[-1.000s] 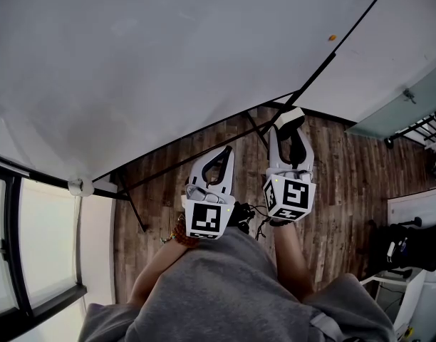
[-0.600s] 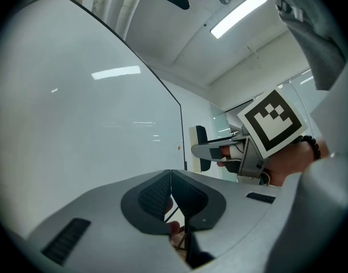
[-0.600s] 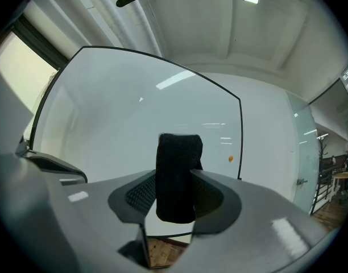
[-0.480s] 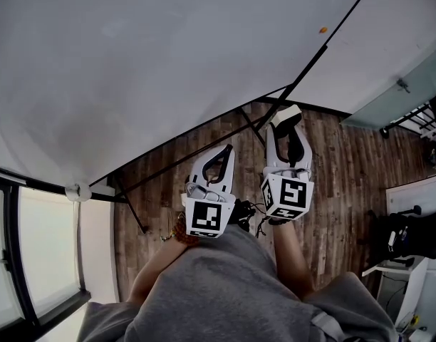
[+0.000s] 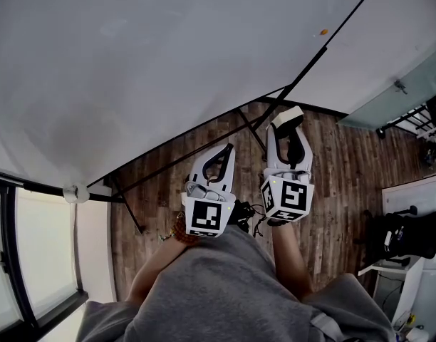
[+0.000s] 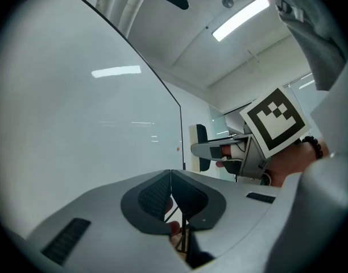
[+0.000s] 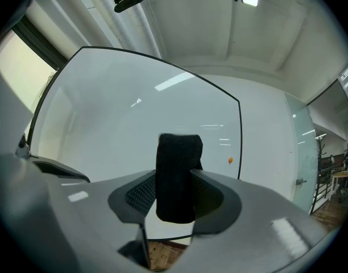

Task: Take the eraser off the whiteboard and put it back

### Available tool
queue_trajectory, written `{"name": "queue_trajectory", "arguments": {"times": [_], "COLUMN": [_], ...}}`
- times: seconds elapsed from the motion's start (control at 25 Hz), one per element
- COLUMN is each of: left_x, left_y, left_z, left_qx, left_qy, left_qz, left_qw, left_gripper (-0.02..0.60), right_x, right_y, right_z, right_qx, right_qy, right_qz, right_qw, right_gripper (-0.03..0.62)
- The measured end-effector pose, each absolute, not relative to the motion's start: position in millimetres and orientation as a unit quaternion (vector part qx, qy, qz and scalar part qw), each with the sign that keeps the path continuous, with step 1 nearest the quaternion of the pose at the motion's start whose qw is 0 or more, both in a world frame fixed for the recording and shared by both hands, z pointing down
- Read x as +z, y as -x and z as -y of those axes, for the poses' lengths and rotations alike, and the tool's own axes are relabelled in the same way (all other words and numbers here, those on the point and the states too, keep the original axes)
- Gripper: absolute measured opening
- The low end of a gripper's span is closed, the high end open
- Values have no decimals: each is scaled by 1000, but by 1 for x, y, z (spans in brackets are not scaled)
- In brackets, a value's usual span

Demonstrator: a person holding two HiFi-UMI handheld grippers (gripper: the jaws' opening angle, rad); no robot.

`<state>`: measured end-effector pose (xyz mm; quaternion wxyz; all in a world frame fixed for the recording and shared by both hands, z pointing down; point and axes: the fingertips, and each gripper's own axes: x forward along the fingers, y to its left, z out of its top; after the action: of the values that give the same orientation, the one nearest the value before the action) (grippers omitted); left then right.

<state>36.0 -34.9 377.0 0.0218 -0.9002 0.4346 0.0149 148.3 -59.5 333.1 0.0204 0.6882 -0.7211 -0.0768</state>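
Observation:
The whiteboard [image 5: 154,63] fills the upper part of the head view, and its pale surface [image 7: 134,112] faces the right gripper view. My right gripper [image 5: 288,125] is held level in front of it, shut on the eraser [image 5: 288,115]. The eraser [image 7: 177,172] stands upright between the pads, black felt side toward the camera. My left gripper [image 5: 224,152] is beside it on the left, jaws shut with nothing between them [image 6: 171,195]. From the left gripper view I see the right gripper [image 6: 219,151] and the eraser [image 6: 199,145], still off the board [image 6: 77,124].
A small orange magnet [image 5: 323,31] sits on the board near its right edge. The black stand legs [image 5: 132,212] rest on the wood floor [image 5: 339,184]. A window [image 5: 40,255] is at the left, a glass partition [image 5: 396,98] and dark equipment [image 5: 410,237] at the right.
Both grippers keep their places and the eraser stays gripped. Only the head view has shifted slightly.

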Motion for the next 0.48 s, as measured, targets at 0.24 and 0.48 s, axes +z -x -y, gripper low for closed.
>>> {"name": "queue_trajectory", "arguments": {"times": [0.24,0.48], "left_x": [377,382], "left_y": [-32,-26], "left_z": [42,52], "left_qx": [16,11], "left_qy": [899,897], "left_qz": [-436,-441], "left_qw": [13,17], "left_gripper": [8,8], "right_x": [335,339], "right_y": [-146,-143], "right_z": [67,78], "right_qx": [-77,-74], "right_qy": [-687,-688], "right_qz": [722,721], "right_qw": [22,20], "right_gripper": [179,179]}}
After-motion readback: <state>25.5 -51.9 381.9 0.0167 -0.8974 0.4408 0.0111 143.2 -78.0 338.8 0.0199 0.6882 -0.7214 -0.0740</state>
